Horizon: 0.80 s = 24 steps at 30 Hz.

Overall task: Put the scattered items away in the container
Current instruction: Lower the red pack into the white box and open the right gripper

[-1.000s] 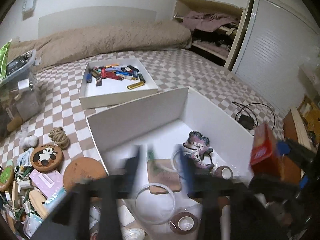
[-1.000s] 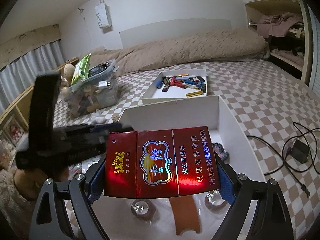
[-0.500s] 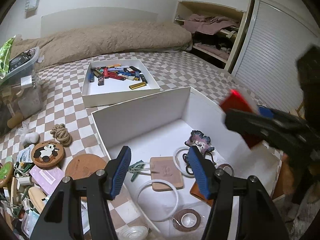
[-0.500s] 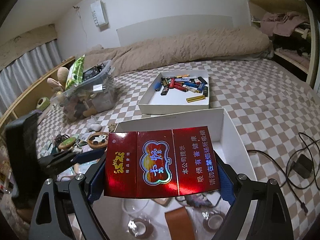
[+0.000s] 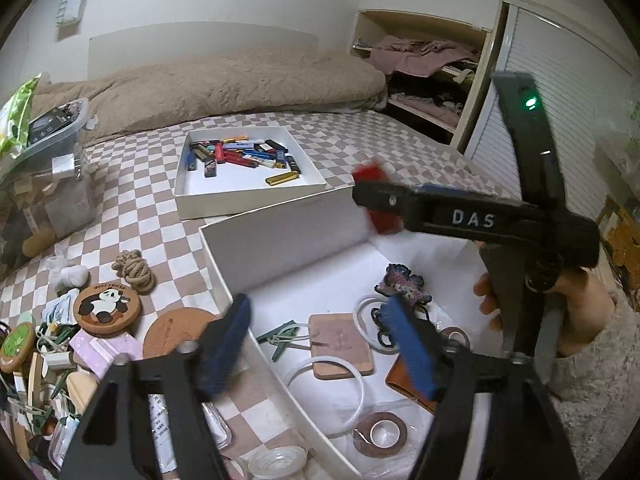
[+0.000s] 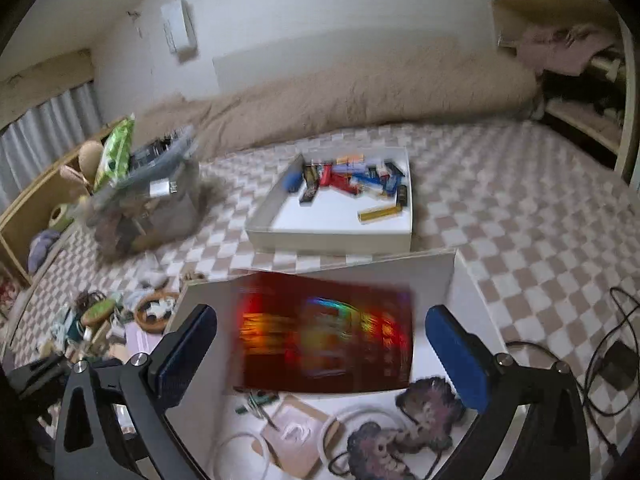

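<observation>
A large white box [image 5: 280, 232] lies on the checkered bed and holds rings, tape rolls, a coaster and a hair clip. My right gripper [image 6: 320, 336] is open above the box; the red cigarette pack [image 6: 326, 334], blurred, is between its pads and touching neither. In the left wrist view the right gripper [image 5: 372, 204] hovers over the box's far right side with the red pack [image 5: 378, 200] at its tip. My left gripper [image 5: 324, 344] is open and empty over the box's near left wall. Scattered items [image 5: 60, 344] lie left of the box.
A smaller white tray of lighters [image 5: 244, 168] sits behind the box. A clear plastic bin [image 5: 40, 184] stands far left. A panda coaster [image 5: 107, 308], cork coaster [image 5: 176, 332] and rope knot [image 5: 134, 268] lie left of the box. A charger cable [image 6: 612, 352] lies to the right.
My right gripper has opened and let go of the red pack, which is dropping toward the box. It has moved forward over the box. My left gripper has stayed open.
</observation>
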### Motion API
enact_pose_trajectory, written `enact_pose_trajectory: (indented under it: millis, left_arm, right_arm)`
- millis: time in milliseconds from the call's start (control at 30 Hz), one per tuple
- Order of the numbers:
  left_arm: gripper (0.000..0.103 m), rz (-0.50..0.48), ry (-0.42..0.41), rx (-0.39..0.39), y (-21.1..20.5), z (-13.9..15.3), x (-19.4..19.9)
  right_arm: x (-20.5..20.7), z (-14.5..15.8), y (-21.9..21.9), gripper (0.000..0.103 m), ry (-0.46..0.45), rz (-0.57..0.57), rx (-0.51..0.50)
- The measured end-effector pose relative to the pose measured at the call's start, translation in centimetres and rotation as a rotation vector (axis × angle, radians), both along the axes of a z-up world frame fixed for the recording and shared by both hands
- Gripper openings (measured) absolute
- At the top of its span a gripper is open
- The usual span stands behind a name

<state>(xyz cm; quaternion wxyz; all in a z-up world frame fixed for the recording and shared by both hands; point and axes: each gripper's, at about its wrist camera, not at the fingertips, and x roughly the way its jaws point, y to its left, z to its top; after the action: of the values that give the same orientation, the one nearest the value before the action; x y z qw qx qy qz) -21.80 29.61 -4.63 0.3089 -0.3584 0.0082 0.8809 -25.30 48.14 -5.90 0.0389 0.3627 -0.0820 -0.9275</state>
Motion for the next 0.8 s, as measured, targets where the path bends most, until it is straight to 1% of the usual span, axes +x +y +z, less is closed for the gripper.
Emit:
enact_pose_trajectory:
  millis: [33, 167, 433, 667, 800]
  left_arm:
    - [0.08, 0.003, 0.0, 0.001, -0.1, 0.0, 0.1]
    - [0.081, 0.01, -0.008, -0.003, -0.4, -0.2, 0.3]
    - [0.081, 0.011, 0.006, -0.002, -1.0, 0.5, 1.2]
    - [0.081, 0.02, 0.017, 0.006, -1.8, 1.2, 1.6]
    - [0.081, 0.02, 0.021, 0.009, -1.9, 1.4, 1.8]
  right_arm:
    - [0.0, -0.2, 0.1, 0.103, -0.008, -0.005, -0.008]
    - [0.8, -0.6, 0.0, 0.103, -0.015, 0.002, -0.039]
    - [2.6, 0.7, -0.1, 0.103, -0.029, -0.008, -0.033]
    - [3.9, 1.1, 0.3, 0.103, -0.027, -0.026, -0.057]
    - [4.6, 1.4, -0.2, 0.103, -0.018, -0.019, -0.049]
